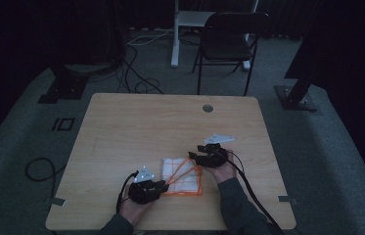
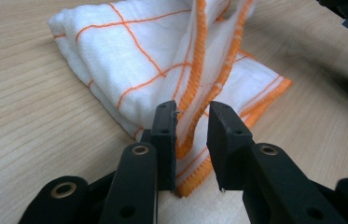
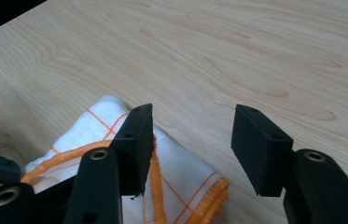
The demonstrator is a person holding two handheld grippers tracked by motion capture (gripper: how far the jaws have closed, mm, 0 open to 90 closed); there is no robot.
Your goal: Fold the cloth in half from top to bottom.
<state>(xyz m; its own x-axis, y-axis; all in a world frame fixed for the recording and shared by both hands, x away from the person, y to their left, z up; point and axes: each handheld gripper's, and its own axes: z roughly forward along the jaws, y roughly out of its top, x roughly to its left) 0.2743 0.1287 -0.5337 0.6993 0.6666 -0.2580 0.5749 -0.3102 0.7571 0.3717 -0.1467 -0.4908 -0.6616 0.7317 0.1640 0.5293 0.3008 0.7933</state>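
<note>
- Cloth (image 1: 182,175) lies on the wooden table (image 1: 136,127), toward the near edge and a little right of the middle, between the person's two hands.
- From the high view its outline is close to square, with no clear long axis; its edges run roughly in line with the table's edges, the far left corner being the palest, most bundled part.
- White fabric crossed by thin orange grid lines, with a thick orange stitched hem all round. It is folded into layers: in the left gripper view the cloth (image 2: 129,60) shows a plump rolled fold at the left and flat lower layers spreading out to the right.
- One hemmed edge is lifted off the rest and rises as a taut orange line, which in the high view runs diagonally across the cloth from near left to far right.
- Left gripper (image 1: 158,186) sits at the cloth's near left corner; in its own view the left gripper (image 2: 192,144) has its jaws a narrow gap apart, with the raised hem standing between them and touching the left jaw; no firm pinch can be made out.
- Right gripper (image 1: 197,157) is at the far right corner; in its own view the right gripper (image 3: 190,149) has its jaws spread wide, the left one over the cloth (image 3: 176,186), the right one over bare wood.
</note>
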